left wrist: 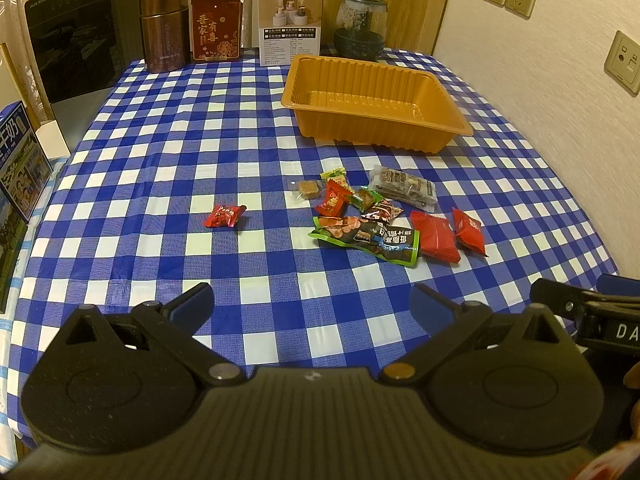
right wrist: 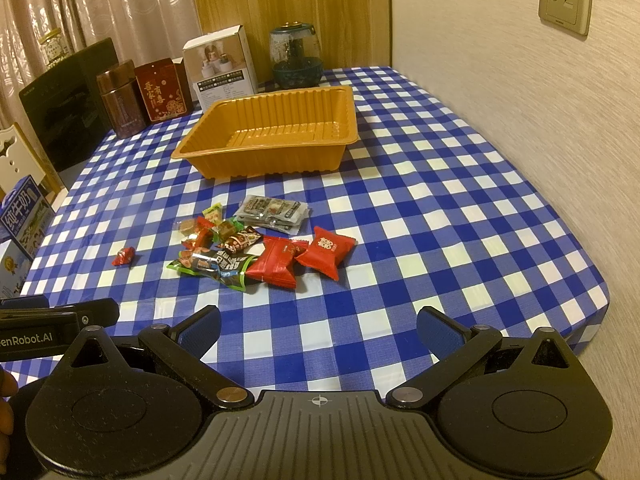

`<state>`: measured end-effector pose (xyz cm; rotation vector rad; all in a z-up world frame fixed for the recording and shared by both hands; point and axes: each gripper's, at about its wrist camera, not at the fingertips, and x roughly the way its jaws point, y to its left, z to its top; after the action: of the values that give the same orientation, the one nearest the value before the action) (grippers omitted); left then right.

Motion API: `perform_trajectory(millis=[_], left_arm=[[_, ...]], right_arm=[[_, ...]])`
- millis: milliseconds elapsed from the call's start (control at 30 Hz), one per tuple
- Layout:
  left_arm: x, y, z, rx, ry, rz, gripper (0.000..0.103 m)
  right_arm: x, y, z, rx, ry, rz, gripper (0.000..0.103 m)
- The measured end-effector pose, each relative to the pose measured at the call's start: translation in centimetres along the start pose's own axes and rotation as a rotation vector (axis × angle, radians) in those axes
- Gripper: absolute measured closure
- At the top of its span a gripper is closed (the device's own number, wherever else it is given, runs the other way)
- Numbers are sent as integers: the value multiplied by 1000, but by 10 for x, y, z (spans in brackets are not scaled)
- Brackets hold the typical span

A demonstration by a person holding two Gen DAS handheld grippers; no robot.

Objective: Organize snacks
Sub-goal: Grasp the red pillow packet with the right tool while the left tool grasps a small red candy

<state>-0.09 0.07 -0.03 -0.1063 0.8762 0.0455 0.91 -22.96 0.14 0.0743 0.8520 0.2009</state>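
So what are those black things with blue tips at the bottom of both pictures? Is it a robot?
No robot: a person holds a grabber tool in each hand, and each tool has its own camera looking along its fingers. One picture comes from the left gripper, the other from the right gripper. Both are open and hold nothing. On the checked tablecloth lies a pile of snacks, with one red candy off by itself. Behind them sits an empty orange tray, probably where the snacks will go.
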Motion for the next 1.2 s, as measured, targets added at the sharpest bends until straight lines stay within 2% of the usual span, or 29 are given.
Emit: perform_trajectory(millis=[167, 467, 833, 1000, 1100, 1200], left_arm=[[0, 0, 0, -2, 1, -2, 0], [2, 5, 2, -44, 15, -49, 0], [17, 20, 20, -20, -5, -59, 0], [32, 30, 24, 8, -28, -34, 0], [44, 39, 25, 25, -37, 5, 0], [56, 49, 27, 32, -45, 26, 0]], right_arm=[[0, 0, 0, 0, 0, -1, 0], [-1, 0, 5, 20, 6, 6, 0], [28, -5, 14, 36, -6, 2, 1], [40, -7, 19, 45, -13, 2, 1], [50, -7, 21, 35, -15, 4, 18], [63, -10, 23, 36, -14, 6, 19]])
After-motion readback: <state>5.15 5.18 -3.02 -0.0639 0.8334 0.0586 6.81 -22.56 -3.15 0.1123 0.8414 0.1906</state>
